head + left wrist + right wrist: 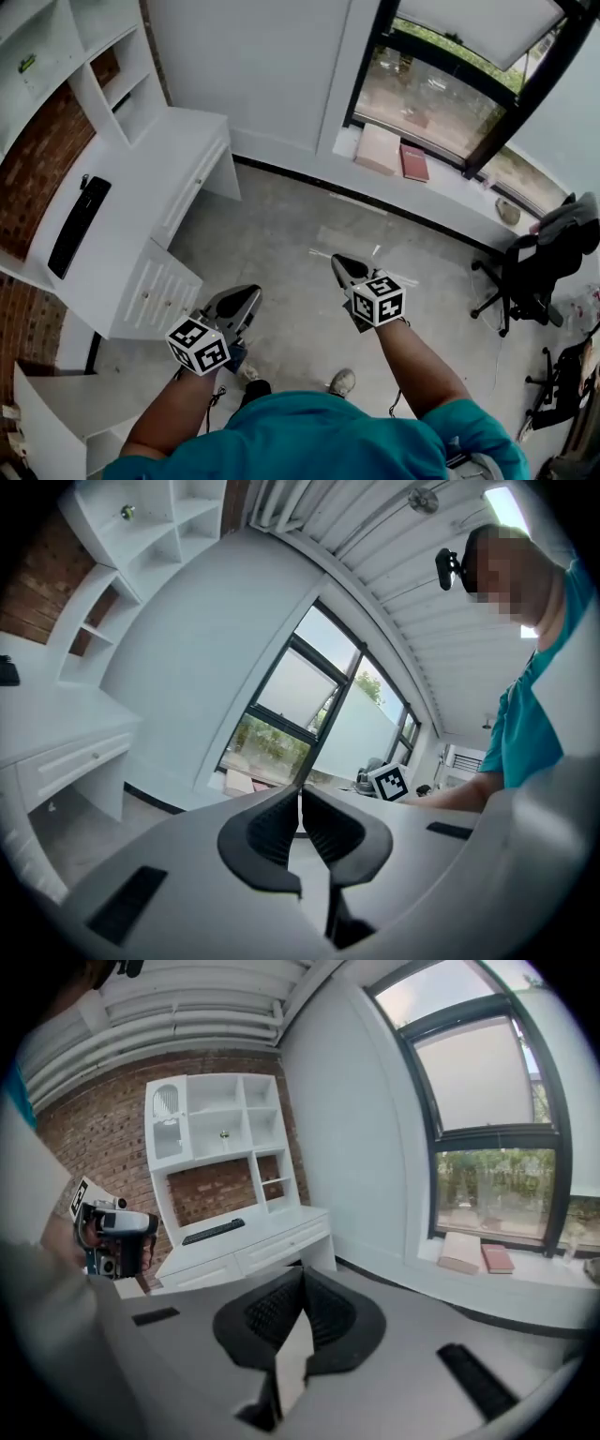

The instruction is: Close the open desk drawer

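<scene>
Right of the drawer (153, 295), apart, left tool (249, 294) and right tool (340, 262) hang closed, empty.

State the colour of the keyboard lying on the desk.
Black. The keyboard shows best in the head view, against the white desk.

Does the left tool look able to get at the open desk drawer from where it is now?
Probably yes: the left tool, jaws shut, hangs just beside the open drawer, with only bare floor between them.
</scene>
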Demonstrator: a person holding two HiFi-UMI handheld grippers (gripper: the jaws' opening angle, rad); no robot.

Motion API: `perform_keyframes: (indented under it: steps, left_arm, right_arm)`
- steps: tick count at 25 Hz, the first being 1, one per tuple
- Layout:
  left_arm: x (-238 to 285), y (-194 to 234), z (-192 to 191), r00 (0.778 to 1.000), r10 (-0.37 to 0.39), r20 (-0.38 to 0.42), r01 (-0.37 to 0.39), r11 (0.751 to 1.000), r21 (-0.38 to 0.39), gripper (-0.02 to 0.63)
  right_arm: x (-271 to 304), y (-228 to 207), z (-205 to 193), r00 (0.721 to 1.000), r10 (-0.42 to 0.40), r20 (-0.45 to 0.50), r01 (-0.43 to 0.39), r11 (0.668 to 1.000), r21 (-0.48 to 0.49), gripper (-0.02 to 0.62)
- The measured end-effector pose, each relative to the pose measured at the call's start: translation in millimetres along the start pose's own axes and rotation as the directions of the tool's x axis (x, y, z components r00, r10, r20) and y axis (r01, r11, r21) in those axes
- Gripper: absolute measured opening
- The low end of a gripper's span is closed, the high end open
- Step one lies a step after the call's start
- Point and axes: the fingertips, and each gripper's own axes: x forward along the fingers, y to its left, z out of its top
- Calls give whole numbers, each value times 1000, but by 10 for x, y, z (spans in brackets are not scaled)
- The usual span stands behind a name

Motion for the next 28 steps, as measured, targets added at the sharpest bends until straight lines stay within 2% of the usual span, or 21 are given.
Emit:
perform_keyframes:
  steps: [5,8,11,14,19,25,28]
  left_arm:
    - [774,-868,137,991,-130,-24,131,989,72,25]
    - [1123,-1280,190,981,-191,-43,194,977,90,23]
    - [1380,-1624,241,966,-249,-69,256,959,119,25]
    - [1557,-1935,343,943,-318,-92,329,932,152,23]
    - [1663,-2216,505,919,-376,-121,393,899,191,23]
    - [1649,-2396,670,906,-403,-125,422,878,224,23]
    - [1595,-2398,745,908,-402,-119,419,877,236,23]
  right_arm:
    - [-1096,-633,258,991,-100,84,97,995,37,20]
    - [-1636,-884,337,981,-154,117,149,988,48,20]
    - [-2086,-1049,360,968,-212,135,206,977,53,20]
    - [-2494,-1182,389,949,-275,153,266,961,77,20]
    - [-3003,-1219,452,920,-349,180,330,935,127,20]
    - [-3389,-1180,535,899,-394,193,373,918,136,20]
    - [-3480,-1140,574,896,-394,205,371,918,143,20]
